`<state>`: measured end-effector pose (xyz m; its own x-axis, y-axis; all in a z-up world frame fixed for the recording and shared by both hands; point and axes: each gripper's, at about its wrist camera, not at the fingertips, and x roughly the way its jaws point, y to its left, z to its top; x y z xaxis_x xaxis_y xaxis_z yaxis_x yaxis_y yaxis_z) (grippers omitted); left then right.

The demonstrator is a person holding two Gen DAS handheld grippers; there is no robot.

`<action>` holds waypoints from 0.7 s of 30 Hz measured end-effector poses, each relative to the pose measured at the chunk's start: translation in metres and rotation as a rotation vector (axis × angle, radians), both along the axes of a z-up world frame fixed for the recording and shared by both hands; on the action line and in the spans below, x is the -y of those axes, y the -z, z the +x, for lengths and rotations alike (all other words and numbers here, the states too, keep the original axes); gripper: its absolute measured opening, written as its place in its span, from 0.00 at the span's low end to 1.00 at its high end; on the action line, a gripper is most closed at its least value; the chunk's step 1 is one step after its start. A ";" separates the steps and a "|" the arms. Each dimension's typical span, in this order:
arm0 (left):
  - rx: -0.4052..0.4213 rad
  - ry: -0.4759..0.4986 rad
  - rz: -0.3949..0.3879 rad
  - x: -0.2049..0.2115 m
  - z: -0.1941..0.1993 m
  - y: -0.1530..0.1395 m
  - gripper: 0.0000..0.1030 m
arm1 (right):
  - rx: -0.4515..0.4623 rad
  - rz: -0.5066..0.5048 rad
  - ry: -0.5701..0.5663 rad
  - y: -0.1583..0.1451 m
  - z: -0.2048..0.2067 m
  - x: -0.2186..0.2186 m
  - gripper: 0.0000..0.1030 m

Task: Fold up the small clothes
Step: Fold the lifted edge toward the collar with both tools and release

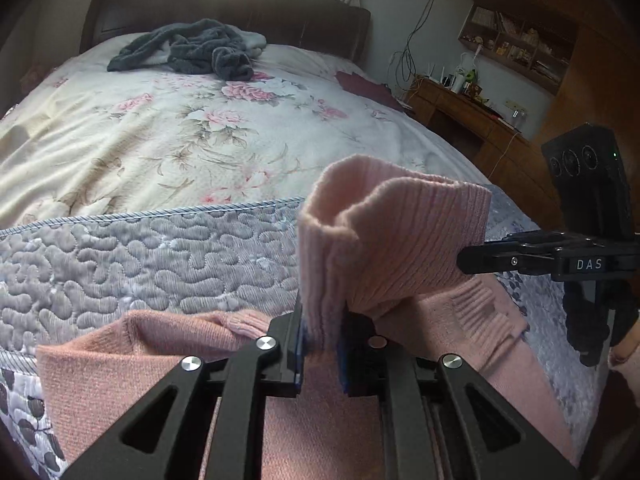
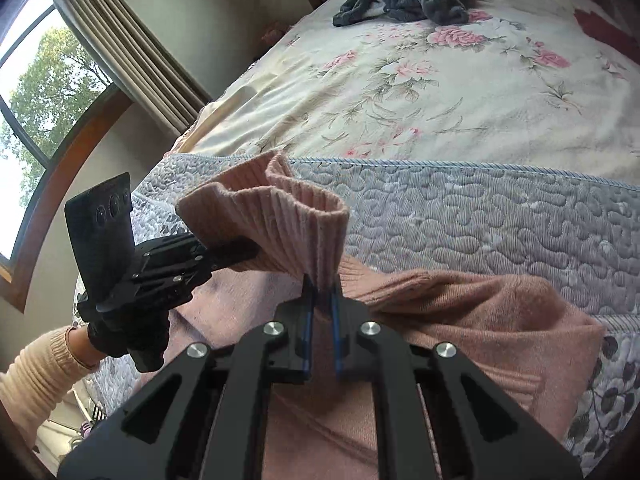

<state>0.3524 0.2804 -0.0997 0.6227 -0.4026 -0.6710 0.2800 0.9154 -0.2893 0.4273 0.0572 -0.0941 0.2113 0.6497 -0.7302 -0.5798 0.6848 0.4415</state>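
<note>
Pink ribbed sweater (image 1: 400, 240) pinched by left gripper (image 1: 320, 344), right gripper (image 2: 320, 336), "DAS" label (image 1: 589, 265)

Sweater (image 1: 360, 420) on quilt (image 1: 140, 264) — towel (image 1: 192, 48) behind

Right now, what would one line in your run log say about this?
step: folding | left gripper: shut on pink sweater ribbed hem | right gripper: shut on same hem | hem lifted above quilted cover | grey garment: untouched

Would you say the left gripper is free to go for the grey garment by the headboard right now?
Probably not: the left gripper is shut on the pink sweater, and the grey garment lies across the bed, far off.
</note>
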 end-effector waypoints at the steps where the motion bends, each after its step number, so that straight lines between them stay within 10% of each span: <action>1: -0.002 0.005 0.001 0.001 -0.008 0.002 0.14 | 0.005 -0.013 -0.006 0.003 -0.009 0.003 0.07; 10: -0.151 0.037 0.034 -0.006 -0.072 0.042 0.21 | -0.053 -0.161 -0.052 0.052 -0.066 0.019 0.11; 21: -0.353 -0.090 -0.215 -0.018 -0.053 0.050 0.49 | -0.304 -0.009 0.102 0.065 -0.047 0.021 0.37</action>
<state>0.2999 0.2986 -0.1492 0.4090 -0.5114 -0.7558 0.0513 0.8398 -0.5405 0.3802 0.0363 -0.1589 0.0460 0.6295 -0.7757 -0.3507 0.7372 0.5775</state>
